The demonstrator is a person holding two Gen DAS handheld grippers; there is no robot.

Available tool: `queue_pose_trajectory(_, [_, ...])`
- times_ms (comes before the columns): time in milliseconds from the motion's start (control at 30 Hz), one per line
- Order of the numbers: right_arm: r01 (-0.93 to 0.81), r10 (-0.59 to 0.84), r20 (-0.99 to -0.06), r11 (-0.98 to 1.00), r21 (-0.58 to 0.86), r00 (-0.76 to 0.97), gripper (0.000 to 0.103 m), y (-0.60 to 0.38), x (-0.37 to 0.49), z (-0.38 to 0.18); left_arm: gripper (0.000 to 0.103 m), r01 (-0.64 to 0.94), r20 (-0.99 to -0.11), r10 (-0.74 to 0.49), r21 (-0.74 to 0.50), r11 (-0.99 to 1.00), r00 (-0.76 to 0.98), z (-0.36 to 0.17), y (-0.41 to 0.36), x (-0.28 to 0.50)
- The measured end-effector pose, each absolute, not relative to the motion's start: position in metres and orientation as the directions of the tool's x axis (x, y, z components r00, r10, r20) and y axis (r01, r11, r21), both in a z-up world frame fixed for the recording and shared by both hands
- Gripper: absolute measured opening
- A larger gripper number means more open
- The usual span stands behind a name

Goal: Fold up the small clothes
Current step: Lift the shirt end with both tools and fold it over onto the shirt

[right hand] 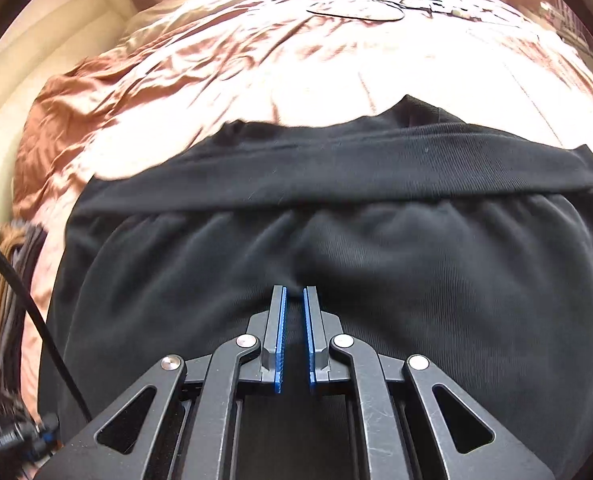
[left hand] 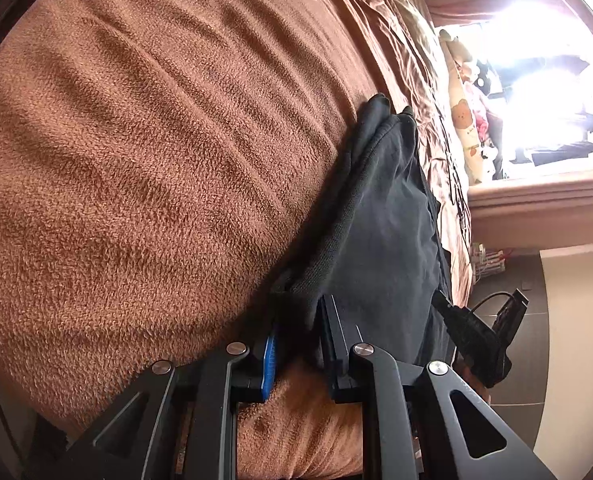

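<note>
Home bedroom, bed with brown fleece blanket (left hand: 156, 152), crumpled satin sheet (right hand: 224, 64), bear-print cushion (left hand: 462, 120), bright window (left hand: 544, 60), dark tiled floor (left hand: 508, 380)

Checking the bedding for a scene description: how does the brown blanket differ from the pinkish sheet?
The brown blanket is fuzzy and matte; the pinkish sheet is smooth and shiny. The blanket shows a few broad folds, the sheet many fine wrinkles. The black garment lies against both.

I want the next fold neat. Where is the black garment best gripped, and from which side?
Probably the thick folded band along the far edge of the black garment: it is a firm, straight ridge. Come from above over the near side, where the cloth lies flat on the bed.
</note>
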State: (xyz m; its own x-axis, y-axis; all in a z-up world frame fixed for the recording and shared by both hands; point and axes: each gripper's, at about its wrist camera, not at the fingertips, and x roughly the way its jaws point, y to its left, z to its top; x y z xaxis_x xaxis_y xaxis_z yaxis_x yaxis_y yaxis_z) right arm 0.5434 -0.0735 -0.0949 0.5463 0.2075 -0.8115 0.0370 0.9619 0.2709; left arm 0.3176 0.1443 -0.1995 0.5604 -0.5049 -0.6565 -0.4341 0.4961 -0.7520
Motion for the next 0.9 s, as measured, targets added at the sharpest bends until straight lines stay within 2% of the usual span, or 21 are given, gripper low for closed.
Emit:
queue_pose_trajectory(333, [0.032, 0.233, -0.802, 0.954, 0.299, 0.549, 0.001, -0.081, 0.586, -0.101, 0.020, -0.458, -0.678, -0.488, -0.733, 0.503, 0.549, -0.199, 0.145, 0.315])
queue_pose_trajectory(733, [-0.013, 0.295, -0.774, 0.937, 0.348, 0.560, 0.001, -0.089, 0.549, -0.080, 0.021, -0.450, -0.659, -0.501, -0.751, 0.484, 0.561, -0.200, 0.146, 0.317])
queue_pose_trajectory(800, [-0.030, 0.304, -0.770, 0.937, 0.348, 0.561, 0.001, -0.089, 0.538, -0.074, 0.015, -0.439, -0.646, -0.503, -0.762, 0.476, 0.575, -0.199, 0.148, 0.316])
queue_pose_trajectory(900, [-0.059, 0.309, -0.760, 0.940, 0.337, 0.573, 0.001, -0.089, 0.518, -0.061, 0.013, -0.401, -0.615, -0.505, -0.784, 0.473, 0.606, -0.191, 0.149, 0.313])
